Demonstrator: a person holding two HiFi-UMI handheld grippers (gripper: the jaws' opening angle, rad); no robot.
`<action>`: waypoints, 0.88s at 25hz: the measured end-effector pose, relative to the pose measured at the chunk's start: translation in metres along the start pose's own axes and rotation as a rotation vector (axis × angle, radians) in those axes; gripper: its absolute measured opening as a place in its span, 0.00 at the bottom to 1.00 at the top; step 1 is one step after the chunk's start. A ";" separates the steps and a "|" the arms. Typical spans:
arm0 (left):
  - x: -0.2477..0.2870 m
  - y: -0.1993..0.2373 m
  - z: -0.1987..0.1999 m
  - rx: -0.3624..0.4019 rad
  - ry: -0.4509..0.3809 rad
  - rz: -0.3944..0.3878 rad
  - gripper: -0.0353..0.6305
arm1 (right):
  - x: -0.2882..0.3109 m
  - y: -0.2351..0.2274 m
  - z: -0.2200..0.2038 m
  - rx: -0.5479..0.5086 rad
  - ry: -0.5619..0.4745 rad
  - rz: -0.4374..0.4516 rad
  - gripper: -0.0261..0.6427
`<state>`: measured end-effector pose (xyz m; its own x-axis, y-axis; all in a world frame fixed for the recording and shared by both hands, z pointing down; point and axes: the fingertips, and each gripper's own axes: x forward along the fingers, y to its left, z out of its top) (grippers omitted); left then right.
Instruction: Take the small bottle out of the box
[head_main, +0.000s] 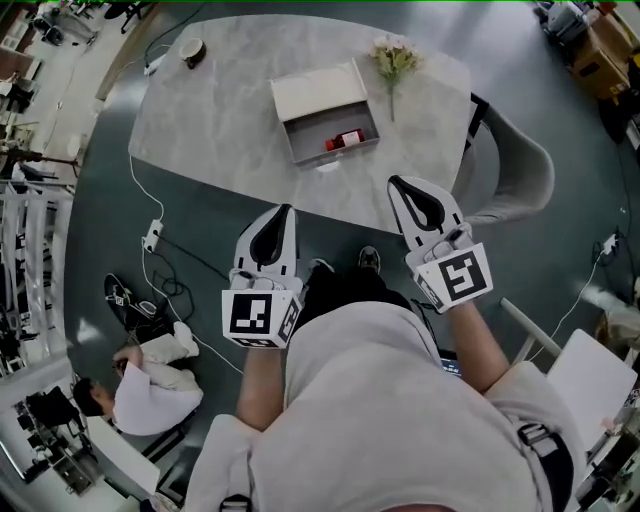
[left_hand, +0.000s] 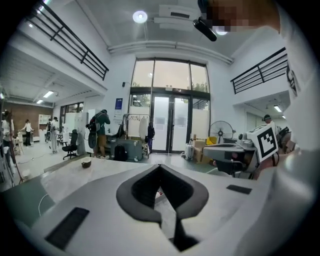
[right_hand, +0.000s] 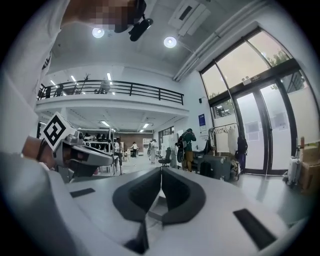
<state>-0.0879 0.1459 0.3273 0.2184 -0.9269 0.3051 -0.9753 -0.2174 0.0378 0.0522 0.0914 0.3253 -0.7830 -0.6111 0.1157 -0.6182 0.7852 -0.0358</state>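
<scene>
A grey open box (head_main: 300, 140) sits on the marble table (head_main: 220, 120) with its white lid (head_main: 315, 92) tilted back. Inside lies a small red bottle (head_main: 345, 140) on its side. My left gripper (head_main: 286, 208) hovers near the table's front edge, jaws shut and empty. My right gripper (head_main: 392, 181) hangs over the front edge to the right, also shut with nothing in it. Both are well short of the box. In the left gripper view the shut tips (left_hand: 160, 165) point across the table; the right gripper view shows its tips (right_hand: 161, 169) together.
A sprig of flowers (head_main: 393, 60) lies right of the box and a small dark bowl (head_main: 192, 50) sits at the far left corner. A grey chair (head_main: 515, 175) stands right of the table. A person (head_main: 140, 385) crouches on the floor at left, beside cables.
</scene>
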 end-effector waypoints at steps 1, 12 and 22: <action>0.009 0.001 -0.001 0.012 0.016 -0.017 0.09 | 0.006 -0.003 -0.002 0.005 0.003 -0.004 0.08; 0.122 0.038 -0.010 0.075 0.120 -0.276 0.09 | 0.084 -0.044 -0.027 0.068 0.066 -0.154 0.08; 0.192 0.059 -0.033 0.172 0.274 -0.648 0.09 | 0.137 -0.059 -0.060 0.207 0.142 -0.430 0.08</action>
<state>-0.1049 -0.0345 0.4195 0.7133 -0.4908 0.5003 -0.6290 -0.7632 0.1480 -0.0147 -0.0331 0.4025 -0.4460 -0.8446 0.2963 -0.8950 0.4201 -0.1497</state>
